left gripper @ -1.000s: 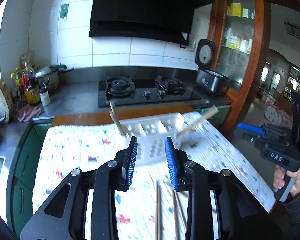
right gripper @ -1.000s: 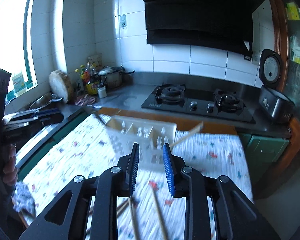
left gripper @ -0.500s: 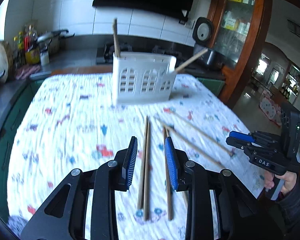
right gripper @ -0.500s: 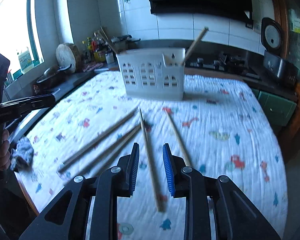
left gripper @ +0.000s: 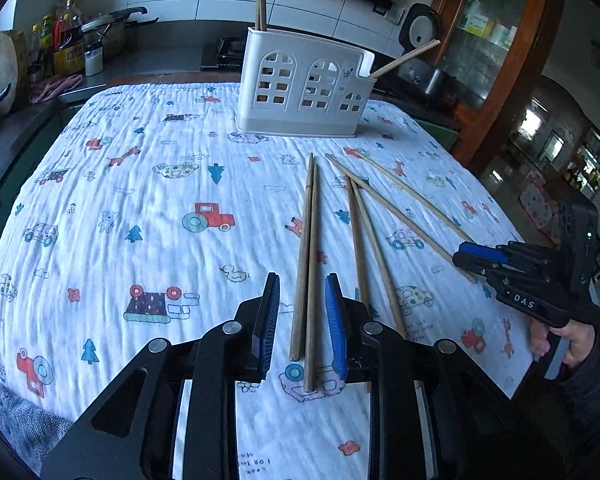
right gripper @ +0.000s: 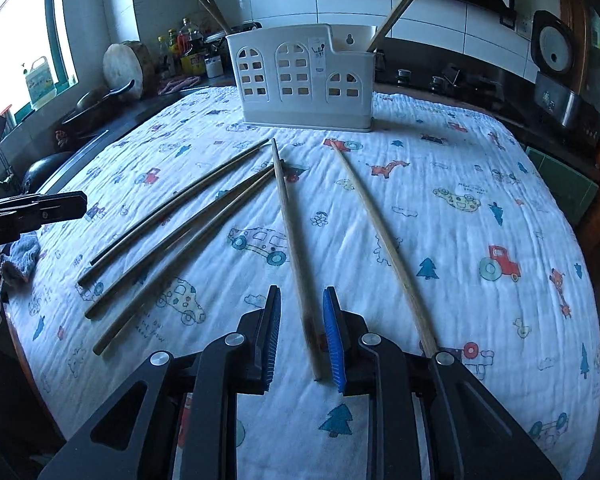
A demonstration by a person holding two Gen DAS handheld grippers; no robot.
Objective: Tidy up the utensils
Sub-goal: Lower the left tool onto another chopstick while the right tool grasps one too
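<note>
Two chopsticks between left gripper narrowing fingers, untouched; right gripper straddles one chopstick.

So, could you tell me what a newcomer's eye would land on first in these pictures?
Probably the loose wooden chopsticks fanned across the white cartoon-print cloth, six in all. Behind them, at the cloth's far edge, stands a white plastic utensil holder with window-shaped cut-outs, chopsticks already poking from both ends. In front, each black gripper's blue pads straddle chopsticks: the left gripper a pair, the right gripper a single.
</note>
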